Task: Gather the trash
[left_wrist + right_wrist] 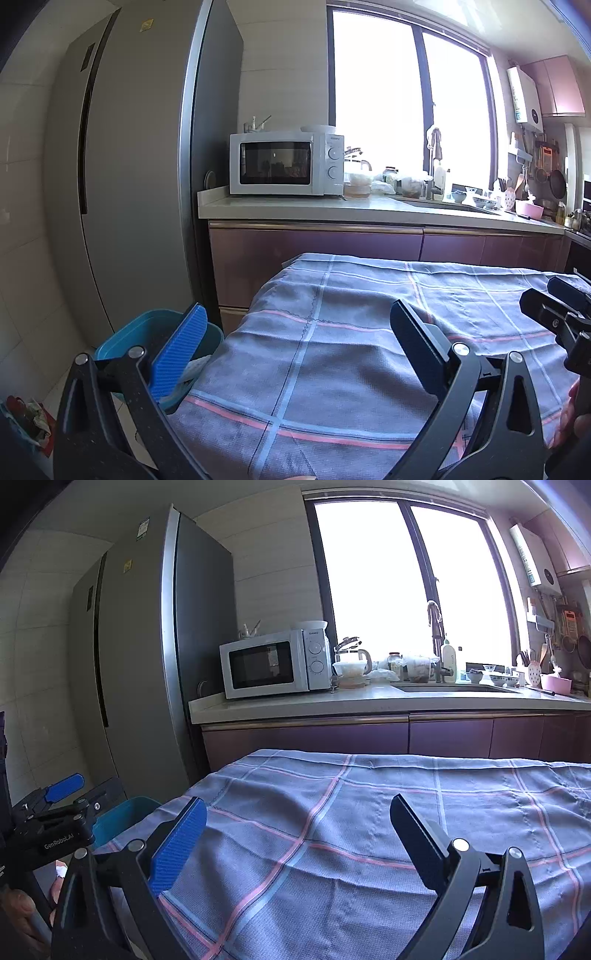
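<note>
My left gripper is open and empty, held above the left end of a table covered by a blue-grey checked cloth. A teal bin stands on the floor beside the table's left edge, below my left finger; pale material lies inside it. My right gripper is open and empty above the same cloth. The bin's rim shows at the left in the right wrist view, beside the left gripper's body. No trash shows on the cloth.
A tall grey fridge stands at the left. Behind the table, a counter holds a white microwave, jars, a sink and dishes under a bright window. Crumpled colourful items lie on the floor at the far left.
</note>
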A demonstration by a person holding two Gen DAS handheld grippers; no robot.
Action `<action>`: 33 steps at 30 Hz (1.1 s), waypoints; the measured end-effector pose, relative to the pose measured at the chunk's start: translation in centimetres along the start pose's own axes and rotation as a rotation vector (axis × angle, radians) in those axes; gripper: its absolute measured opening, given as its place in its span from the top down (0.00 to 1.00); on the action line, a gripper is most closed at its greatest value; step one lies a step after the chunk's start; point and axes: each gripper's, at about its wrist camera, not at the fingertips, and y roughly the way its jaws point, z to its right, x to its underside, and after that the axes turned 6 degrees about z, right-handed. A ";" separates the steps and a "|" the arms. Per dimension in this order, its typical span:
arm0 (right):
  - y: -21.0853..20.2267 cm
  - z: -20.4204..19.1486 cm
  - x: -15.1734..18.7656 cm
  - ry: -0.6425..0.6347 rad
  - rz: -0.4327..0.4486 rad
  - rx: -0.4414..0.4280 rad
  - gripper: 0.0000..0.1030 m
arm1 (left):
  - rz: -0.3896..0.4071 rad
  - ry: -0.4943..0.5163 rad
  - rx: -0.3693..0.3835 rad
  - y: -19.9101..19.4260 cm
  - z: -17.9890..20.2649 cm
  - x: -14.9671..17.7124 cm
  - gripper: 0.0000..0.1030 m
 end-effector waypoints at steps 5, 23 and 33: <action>-0.3 -0.1 0.2 0.000 0.003 0.001 0.07 | 0.017 0.016 -0.011 -0.3 0.3 -0.1 0.05; -0.9 0.1 0.2 0.001 0.007 0.012 0.07 | 0.041 0.026 -0.045 -0.6 0.7 -0.1 0.05; -0.9 0.0 0.0 0.003 0.006 0.013 0.07 | 0.046 0.018 -0.046 -0.8 0.4 -0.3 0.05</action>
